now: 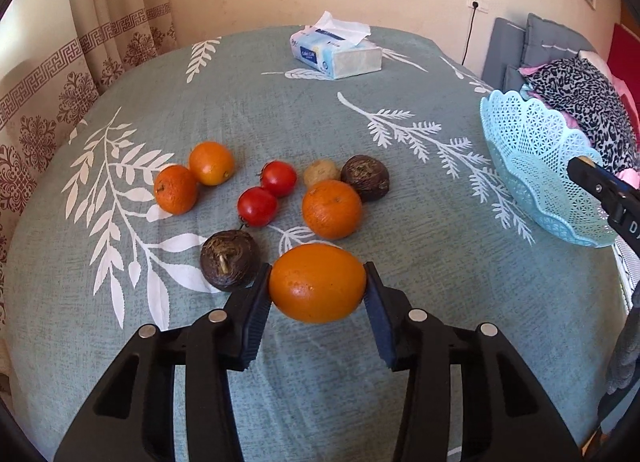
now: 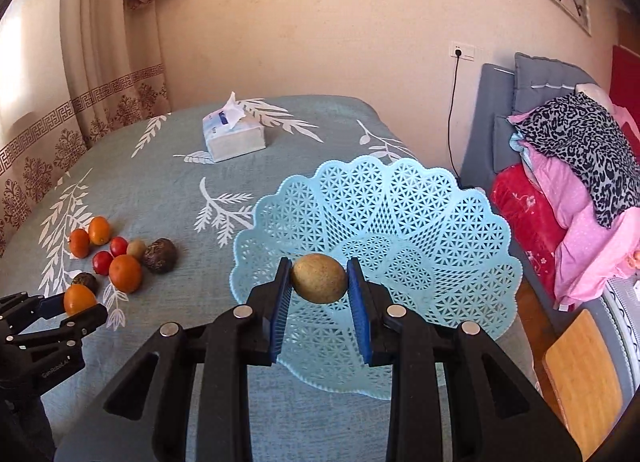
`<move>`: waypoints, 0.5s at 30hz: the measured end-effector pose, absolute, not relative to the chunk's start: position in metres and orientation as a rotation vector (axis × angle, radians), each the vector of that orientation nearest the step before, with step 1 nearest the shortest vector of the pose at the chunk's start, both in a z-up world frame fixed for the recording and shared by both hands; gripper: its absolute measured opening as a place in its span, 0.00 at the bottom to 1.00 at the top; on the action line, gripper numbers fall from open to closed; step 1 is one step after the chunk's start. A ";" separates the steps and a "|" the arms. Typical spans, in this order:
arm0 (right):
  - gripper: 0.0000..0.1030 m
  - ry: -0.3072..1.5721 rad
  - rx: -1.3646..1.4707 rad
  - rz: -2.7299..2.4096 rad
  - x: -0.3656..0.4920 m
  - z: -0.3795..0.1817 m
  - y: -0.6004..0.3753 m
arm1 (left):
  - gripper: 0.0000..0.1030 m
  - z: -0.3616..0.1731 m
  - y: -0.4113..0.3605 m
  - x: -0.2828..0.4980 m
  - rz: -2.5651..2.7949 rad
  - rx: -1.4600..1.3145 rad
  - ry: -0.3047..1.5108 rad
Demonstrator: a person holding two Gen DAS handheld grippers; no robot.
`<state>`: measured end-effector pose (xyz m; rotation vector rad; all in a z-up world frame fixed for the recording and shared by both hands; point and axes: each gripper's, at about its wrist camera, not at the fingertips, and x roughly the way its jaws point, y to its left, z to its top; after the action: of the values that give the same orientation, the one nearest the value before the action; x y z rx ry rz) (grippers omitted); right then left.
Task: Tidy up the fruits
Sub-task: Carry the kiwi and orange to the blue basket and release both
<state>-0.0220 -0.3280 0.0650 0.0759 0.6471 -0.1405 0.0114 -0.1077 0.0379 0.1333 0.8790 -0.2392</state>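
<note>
My left gripper (image 1: 317, 282) is shut on an orange (image 1: 317, 282) just above the tablecloth; it also shows in the right wrist view (image 2: 76, 308). Beyond it lie three oranges (image 1: 332, 209), two tomatoes (image 1: 257, 206), two dark brown fruits (image 1: 229, 260) and a small tan fruit (image 1: 321, 172). My right gripper (image 2: 319, 280) is shut on a tan kiwi-like fruit (image 2: 319, 278) and holds it over the light blue lattice basket (image 2: 420, 221). The basket (image 1: 532, 165) holds nothing else that I can see.
A tissue pack (image 1: 335, 49) lies at the far side of the table (image 1: 400, 382). Right of the table stands a grey bed with pink, red and leopard-print bedding (image 2: 576, 181) and a wooden stool (image 2: 584, 378). Curtains (image 1: 60, 73) hang on the left.
</note>
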 end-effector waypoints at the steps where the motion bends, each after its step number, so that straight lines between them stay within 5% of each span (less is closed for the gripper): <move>1: 0.28 0.650 0.080 -0.148 -0.022 0.064 -0.331 | 0.44 0.041 -0.112 0.011 -0.247 0.140 0.870; 15: 0.32 0.647 0.146 -0.230 -0.030 0.062 -0.371 | 0.44 0.079 -0.193 0.014 -0.379 0.235 0.755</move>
<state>-0.0303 -0.3706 0.0617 0.1457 0.6474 -0.2303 0.0138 -0.1932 0.0788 0.2352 0.7550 -0.3791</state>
